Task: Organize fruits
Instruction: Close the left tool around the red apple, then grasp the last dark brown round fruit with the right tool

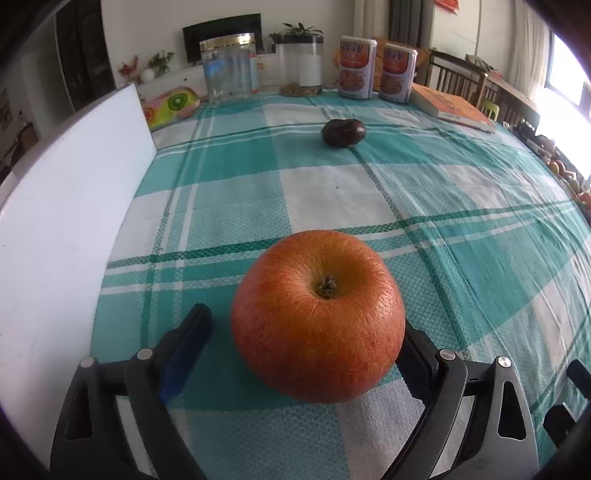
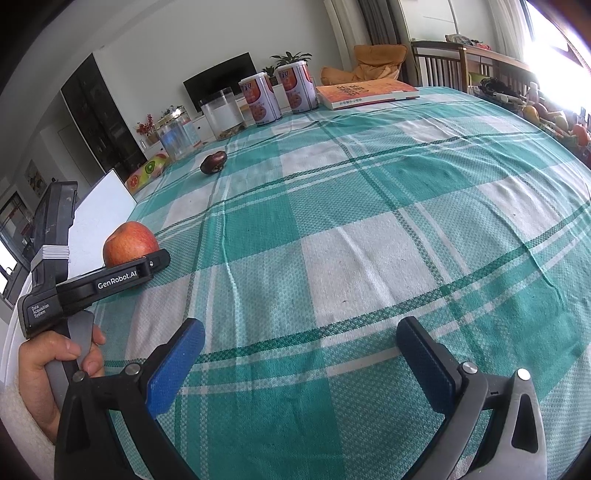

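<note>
Releasing looked like the step in hand: left gripper (image 1: 306, 350) stood spread around the red apple (image 1: 318, 314) resting on the checked tablecloth (image 1: 461, 236) beside the white board (image 1: 66, 229), right gripper (image 2: 301, 354) spread and empty, next probably backing off toward the dark fruit (image 1: 343, 133).

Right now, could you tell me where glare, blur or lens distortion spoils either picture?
Left wrist view: window glare burns out the upper right; the apple is sharp, and the fisheye bows the white board at the left. Right wrist view: glare whites out the top right corner; the tablecloth bulges like a dome, yet its weave stays crisp.
</note>
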`<action>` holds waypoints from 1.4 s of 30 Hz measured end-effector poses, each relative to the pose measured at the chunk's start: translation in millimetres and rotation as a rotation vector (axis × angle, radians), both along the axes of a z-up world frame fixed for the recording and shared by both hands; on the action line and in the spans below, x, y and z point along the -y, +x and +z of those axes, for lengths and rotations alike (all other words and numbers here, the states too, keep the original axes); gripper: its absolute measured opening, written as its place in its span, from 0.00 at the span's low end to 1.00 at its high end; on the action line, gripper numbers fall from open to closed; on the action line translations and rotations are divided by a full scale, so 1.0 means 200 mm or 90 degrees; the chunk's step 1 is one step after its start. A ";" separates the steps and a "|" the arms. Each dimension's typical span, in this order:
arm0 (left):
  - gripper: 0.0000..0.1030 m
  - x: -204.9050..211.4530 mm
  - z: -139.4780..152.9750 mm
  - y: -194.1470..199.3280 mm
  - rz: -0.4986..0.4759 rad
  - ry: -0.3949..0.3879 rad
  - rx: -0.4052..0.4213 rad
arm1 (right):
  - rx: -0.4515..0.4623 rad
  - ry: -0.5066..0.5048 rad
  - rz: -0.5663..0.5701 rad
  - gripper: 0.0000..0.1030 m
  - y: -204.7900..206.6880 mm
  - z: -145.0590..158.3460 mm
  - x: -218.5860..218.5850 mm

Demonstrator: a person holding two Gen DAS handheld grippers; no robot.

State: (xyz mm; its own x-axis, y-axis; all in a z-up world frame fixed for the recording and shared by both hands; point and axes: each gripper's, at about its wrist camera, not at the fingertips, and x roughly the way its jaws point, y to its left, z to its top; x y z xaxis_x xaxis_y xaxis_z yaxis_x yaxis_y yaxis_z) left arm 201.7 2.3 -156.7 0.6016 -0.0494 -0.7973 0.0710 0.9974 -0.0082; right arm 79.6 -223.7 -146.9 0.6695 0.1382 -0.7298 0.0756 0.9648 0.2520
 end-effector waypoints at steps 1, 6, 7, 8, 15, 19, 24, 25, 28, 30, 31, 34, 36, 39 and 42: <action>0.93 0.00 0.00 0.00 0.000 -0.001 -0.001 | 0.000 -0.001 0.000 1.00 0.00 0.00 0.00; 0.94 0.00 0.00 -0.01 0.000 0.005 0.000 | -0.004 -0.011 0.002 1.00 0.00 0.00 -0.01; 0.94 0.00 0.00 -0.01 0.000 0.005 0.000 | -0.005 -0.012 0.002 1.00 0.01 0.00 -0.01; 0.94 0.00 0.00 -0.01 0.000 0.005 0.000 | -0.005 -0.012 0.002 1.00 0.01 0.00 -0.01; 0.94 0.00 0.00 0.00 0.000 0.005 -0.001 | -0.006 -0.017 0.002 1.00 0.01 -0.01 -0.02; 0.94 0.00 0.00 0.00 0.000 0.005 -0.001 | -0.009 -0.027 0.002 1.00 0.01 -0.01 -0.03; 0.94 0.00 0.00 0.00 0.000 0.005 -0.001 | -0.016 -0.044 0.004 1.00 0.02 -0.01 -0.05; 0.94 0.00 0.00 0.00 0.000 0.005 -0.001 | -0.017 -0.046 0.004 1.00 0.02 -0.01 -0.05; 0.94 0.00 0.00 0.00 0.000 0.005 -0.001 | -0.020 -0.044 0.012 1.00 0.02 -0.01 -0.04; 0.94 0.00 0.00 0.00 0.000 0.005 -0.001 | -0.028 -0.027 0.022 1.00 0.01 0.00 -0.02; 0.94 0.00 0.00 0.00 0.000 0.005 0.000 | -0.040 -0.014 0.024 1.00 0.02 0.01 -0.01; 0.94 0.00 0.00 0.00 0.000 0.005 0.000 | -0.054 -0.007 0.028 1.00 0.14 0.07 0.05; 0.94 0.00 0.00 0.00 0.000 0.005 -0.001 | -0.016 -0.063 0.037 1.00 0.31 0.15 0.06; 0.94 0.00 0.00 0.00 0.000 0.004 0.000 | 0.024 -0.141 0.096 1.00 0.63 0.18 -0.01; 0.94 0.00 0.00 0.00 0.000 0.004 0.000 | 0.012 -0.104 0.181 0.98 0.96 0.15 -0.14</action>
State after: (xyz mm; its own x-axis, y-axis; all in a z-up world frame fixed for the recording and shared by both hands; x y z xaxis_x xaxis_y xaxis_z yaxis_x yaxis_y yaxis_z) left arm 200.9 2.0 -156.7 0.6010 -0.0435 -0.7981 0.0702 0.9975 -0.0015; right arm 271.1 -195.7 -117.4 0.6347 0.2034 -0.7455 -0.2060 0.9744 0.0904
